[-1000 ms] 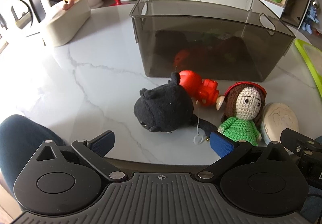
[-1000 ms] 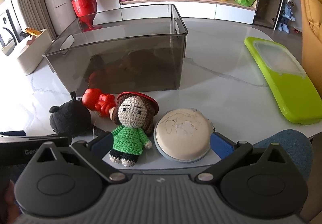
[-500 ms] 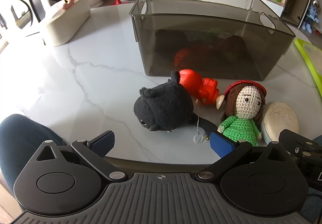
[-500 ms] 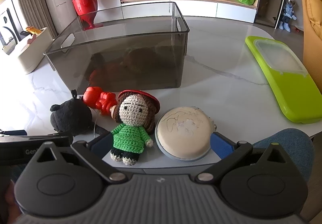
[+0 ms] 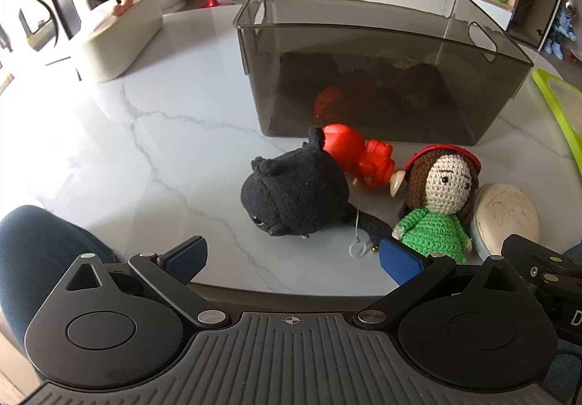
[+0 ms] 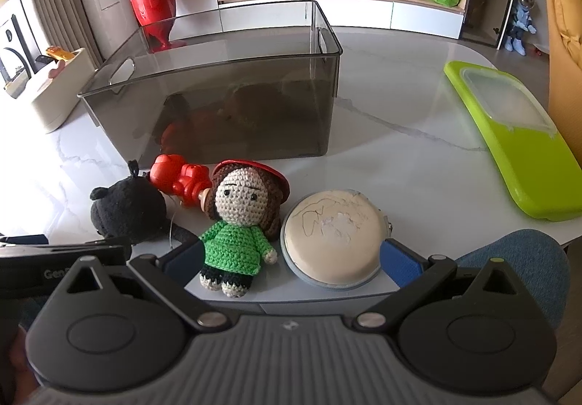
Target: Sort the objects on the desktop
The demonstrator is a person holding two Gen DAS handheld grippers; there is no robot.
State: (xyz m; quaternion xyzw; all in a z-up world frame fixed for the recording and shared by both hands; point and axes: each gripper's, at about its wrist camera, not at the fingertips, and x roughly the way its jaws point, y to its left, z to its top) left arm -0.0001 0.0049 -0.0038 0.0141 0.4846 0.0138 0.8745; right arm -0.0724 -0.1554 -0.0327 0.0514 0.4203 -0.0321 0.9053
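A black plush toy [image 5: 294, 195] lies on the marble table, just ahead of my open, empty left gripper [image 5: 291, 259]. A red plastic toy [image 5: 358, 152] lies behind it. A crochet doll [image 6: 242, 219] in a green top sits beside a round cream case [image 6: 333, 237]. Both lie between the fingers of my open right gripper [image 6: 291, 257] at the table's front edge. The smoky bin [image 6: 218, 66] stands behind them with several toys inside. The plush also shows in the right wrist view [image 6: 127, 210].
A lime-green lidded tray [image 6: 516, 135] lies at the right. A cream box [image 5: 116, 34] stands at the back left. A red vase [image 6: 152, 4] and toy shelves are beyond the table. My knees show below the table edge.
Both grippers have edged slightly forward toward the toys. Nothing on the table has moved.
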